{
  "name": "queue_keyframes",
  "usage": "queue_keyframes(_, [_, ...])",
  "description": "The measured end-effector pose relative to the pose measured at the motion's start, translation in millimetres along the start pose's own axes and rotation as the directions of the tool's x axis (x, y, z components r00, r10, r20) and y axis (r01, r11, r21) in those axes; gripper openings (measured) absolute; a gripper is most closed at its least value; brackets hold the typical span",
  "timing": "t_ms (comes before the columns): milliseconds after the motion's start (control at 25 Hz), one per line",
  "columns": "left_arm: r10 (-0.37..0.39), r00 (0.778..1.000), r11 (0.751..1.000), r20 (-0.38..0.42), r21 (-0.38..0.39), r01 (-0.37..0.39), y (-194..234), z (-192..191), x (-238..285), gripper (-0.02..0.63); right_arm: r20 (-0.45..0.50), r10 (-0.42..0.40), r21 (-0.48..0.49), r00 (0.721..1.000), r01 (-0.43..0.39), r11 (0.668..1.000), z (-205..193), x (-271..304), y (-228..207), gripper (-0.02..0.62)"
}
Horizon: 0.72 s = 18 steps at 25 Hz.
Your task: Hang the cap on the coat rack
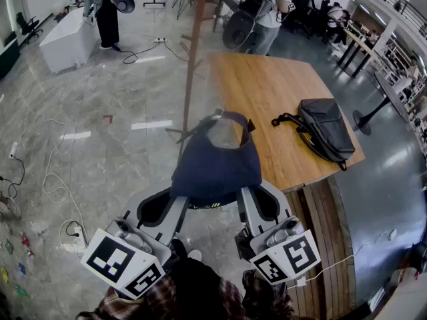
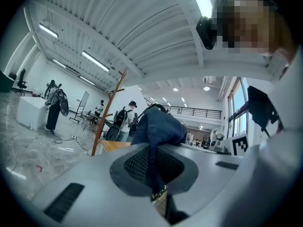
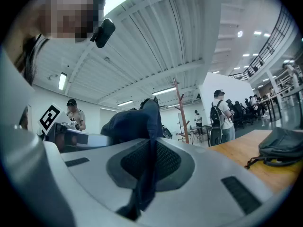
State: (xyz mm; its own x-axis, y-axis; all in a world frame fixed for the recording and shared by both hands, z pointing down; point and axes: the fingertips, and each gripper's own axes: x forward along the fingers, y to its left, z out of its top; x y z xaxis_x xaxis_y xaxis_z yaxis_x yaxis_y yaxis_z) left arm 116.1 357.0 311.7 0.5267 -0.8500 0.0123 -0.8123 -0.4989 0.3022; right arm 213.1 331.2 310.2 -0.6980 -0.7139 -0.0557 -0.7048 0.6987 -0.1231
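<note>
Head view looks down on a navy cap (image 1: pixel 217 165) held up between the two grippers, near the person and just left of the wooden table (image 1: pixel 267 85). The left gripper (image 1: pixel 179 202) pinches the cap's left edge. The right gripper (image 1: pixel 248 202) pinches its right edge. In each gripper view a fold of blue cloth runs down between the jaws, which are pressed together on it.

A black backpack (image 1: pixel 325 129) lies flat on the table's right side. Nothing of its contents shows. The brown coat rack (image 1: pixel 193 59) stands beyond the cap, at the table's left edge. Its top is cut off by the frame, and its foot is hidden behind the cap. Whether the cap touches one of the rack's lower pegs cannot be told.
</note>
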Motion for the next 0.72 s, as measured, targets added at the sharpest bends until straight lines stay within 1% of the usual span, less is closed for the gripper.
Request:
queue_keyframes(120, [0.011,1.000,1.000,-0.003,-0.008,-0.011,4,-6,6,0.017,-0.011,0.006,0.008,1.000,-0.006,1.000,-7,5,-7,0.018])
queue_keyframes(200, [0.016,1.000,1.000,-0.003,-0.012,-0.016,17,-3,9,0.017,-0.014,0.012,0.012,1.000,-0.012,1.000,-9,19,-7,0.018])
queue_keyframes(320, [0.014,1.000,1.000,-0.001,-0.013,-0.014,52,9,18,0.018,-0.011,0.010,0.013,1.000,-0.010,1.000,-11,55,-7,0.018])
queue_keyframes(480, [-0.014,1.000,1.000,-0.009,-0.002,0.014,100,26,44,0.018,-0.002,-0.013,0.012,1.000,0.013,1.000,-11,109,-19,0.018])
queue_keyframes(720, [-0.062,0.998,0.997,0.003,0.037,0.062,174,57,80,0.018,0.050,-0.049,-0.010,0.998,0.049,0.999,-8,192,-33,0.018])
